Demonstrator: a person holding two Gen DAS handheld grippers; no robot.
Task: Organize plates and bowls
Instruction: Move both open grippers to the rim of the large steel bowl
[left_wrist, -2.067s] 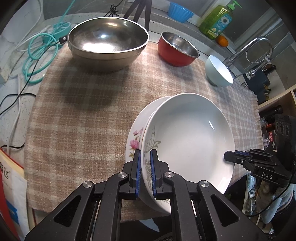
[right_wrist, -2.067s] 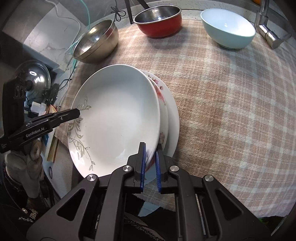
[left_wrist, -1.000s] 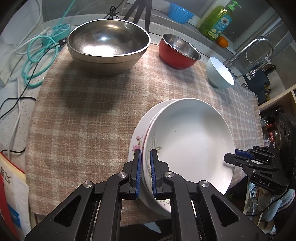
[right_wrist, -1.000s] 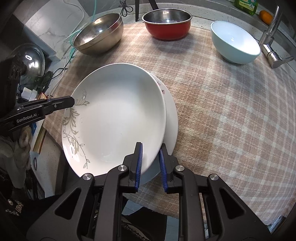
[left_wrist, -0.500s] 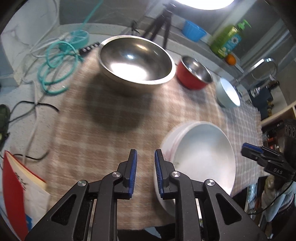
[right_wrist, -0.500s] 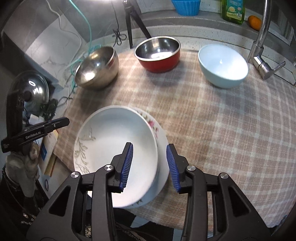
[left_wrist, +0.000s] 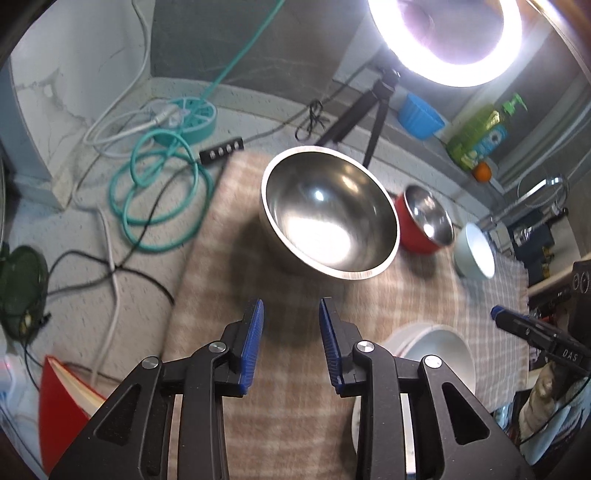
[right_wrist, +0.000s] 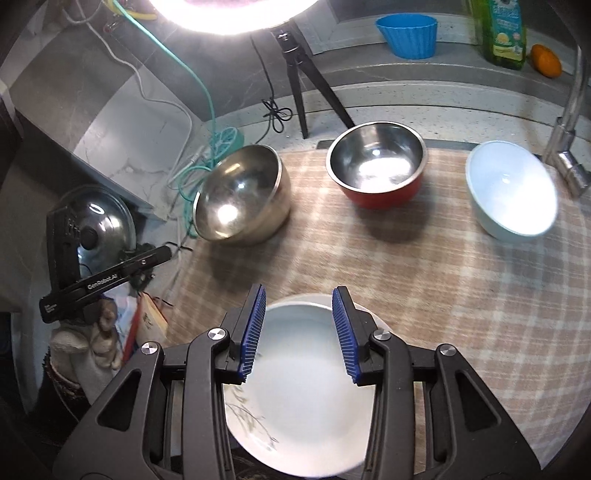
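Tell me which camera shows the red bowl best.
The right wrist view: the red bowl sits upright in the open, steel interior and red wall fully visible. In the left wrist view it is small, off to the side, partly hidden behind the large steel bowl.

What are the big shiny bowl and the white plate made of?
The big shiny bowl looks like polished steel: it mirrors the lamp as bright spots. The white plate looks like glazed ceramic, smooth and glossy with a printed leaf sprig, though hard plastic can't be ruled out.
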